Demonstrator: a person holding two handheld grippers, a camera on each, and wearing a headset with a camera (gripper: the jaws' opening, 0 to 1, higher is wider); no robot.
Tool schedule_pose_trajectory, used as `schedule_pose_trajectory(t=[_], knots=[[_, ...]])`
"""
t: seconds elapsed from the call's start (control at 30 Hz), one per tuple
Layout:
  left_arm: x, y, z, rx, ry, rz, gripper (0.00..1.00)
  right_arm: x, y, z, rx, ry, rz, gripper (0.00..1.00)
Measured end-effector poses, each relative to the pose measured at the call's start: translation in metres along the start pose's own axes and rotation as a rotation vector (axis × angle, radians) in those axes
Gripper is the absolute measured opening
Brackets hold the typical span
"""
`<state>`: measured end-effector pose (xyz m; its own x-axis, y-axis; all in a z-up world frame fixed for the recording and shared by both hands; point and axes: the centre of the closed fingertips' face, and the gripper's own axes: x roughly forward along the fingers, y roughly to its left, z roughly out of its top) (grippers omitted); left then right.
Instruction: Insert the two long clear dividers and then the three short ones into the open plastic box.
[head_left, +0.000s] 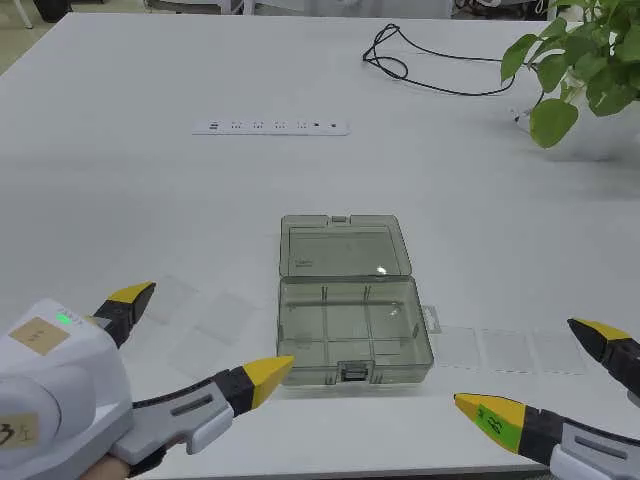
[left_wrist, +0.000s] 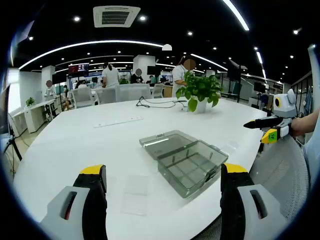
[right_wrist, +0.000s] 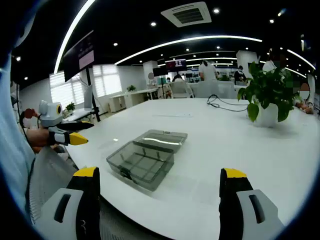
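The smoky clear plastic box (head_left: 355, 335) sits open mid-table, its lid (head_left: 345, 246) laid flat behind it. Faint grid lines show inside; I cannot tell whether they are dividers or ribs. Larger clear dividers (head_left: 205, 325) lie flat on the table left of the box, and three short ones (head_left: 507, 350) lie in a row to its right. My left gripper (head_left: 205, 335) hovers open over the left sheets. My right gripper (head_left: 540, 372) is open near the short ones. Both hold nothing. The box (left_wrist: 192, 165) (right_wrist: 140, 164) lies ahead of each gripper (left_wrist: 162, 170) (right_wrist: 160, 172).
A white power strip (head_left: 270, 127) lies farther back, with a black cable (head_left: 400, 65) and a potted plant (head_left: 580, 60) at the far right. The table's near edge (head_left: 380, 470) runs just below the grippers. People and chairs are in the room behind.
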<state>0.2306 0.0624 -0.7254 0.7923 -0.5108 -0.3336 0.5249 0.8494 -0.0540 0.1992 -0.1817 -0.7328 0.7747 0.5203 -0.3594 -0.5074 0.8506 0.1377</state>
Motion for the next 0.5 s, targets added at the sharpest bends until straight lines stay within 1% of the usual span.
schedule_pose_trajectory(t=[0.5], knots=[[-0.0003,-0.0012,-0.0006,0.002,0.001,-0.003,0.96,0.0002,0.0008,-0.0012,-0.005,0.007,0.002,1.00]])
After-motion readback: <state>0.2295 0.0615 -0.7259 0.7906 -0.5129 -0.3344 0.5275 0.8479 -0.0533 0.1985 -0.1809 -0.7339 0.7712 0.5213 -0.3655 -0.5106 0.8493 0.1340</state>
